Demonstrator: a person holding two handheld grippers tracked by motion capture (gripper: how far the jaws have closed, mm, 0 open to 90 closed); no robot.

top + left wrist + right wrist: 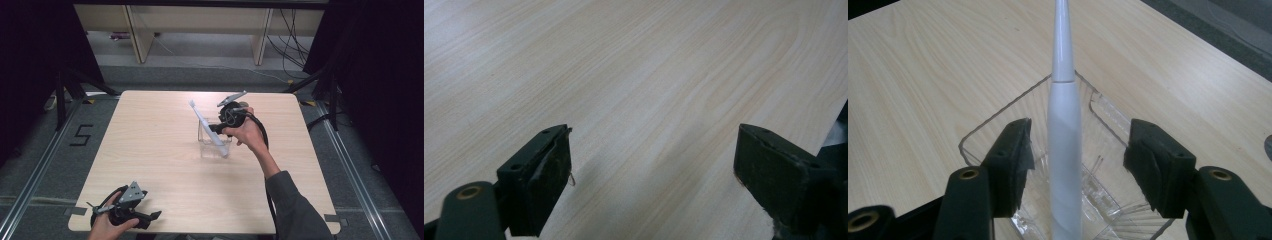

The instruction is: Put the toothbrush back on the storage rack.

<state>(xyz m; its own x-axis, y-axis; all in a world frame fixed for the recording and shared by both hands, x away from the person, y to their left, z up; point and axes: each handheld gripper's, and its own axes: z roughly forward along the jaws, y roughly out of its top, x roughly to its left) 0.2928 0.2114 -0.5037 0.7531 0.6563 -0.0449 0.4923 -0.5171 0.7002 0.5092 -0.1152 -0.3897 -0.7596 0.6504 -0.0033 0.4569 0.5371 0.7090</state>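
High view first: we note the wooden table [150, 150] across the centre of the frame, bare apart from one clear square container [214, 145] just right of centre. A white toothbrush [206, 125] stands in it, base in the container and head leaning toward the upper left.

Next, the right gripper [216, 128] sits immediately right of the container, level with the toothbrush handle. In the right gripper view its jaws stand part open on either side of the toothbrush [1064, 150], with clear gaps on both sides; the pads [1023, 150] do not press on it, and it rests on the container [998, 125] alone.

The left gripper [150, 216] lies at the lower left, near the table edge, jaws wide apart over bare wood in the left gripper view [654, 165], holding nothing.

Our judgement: the step in hand is the release of the toothbrush into the container. The next move calls for backing the right gripper straight off without nudging the handle, since the lean could tip the light container.
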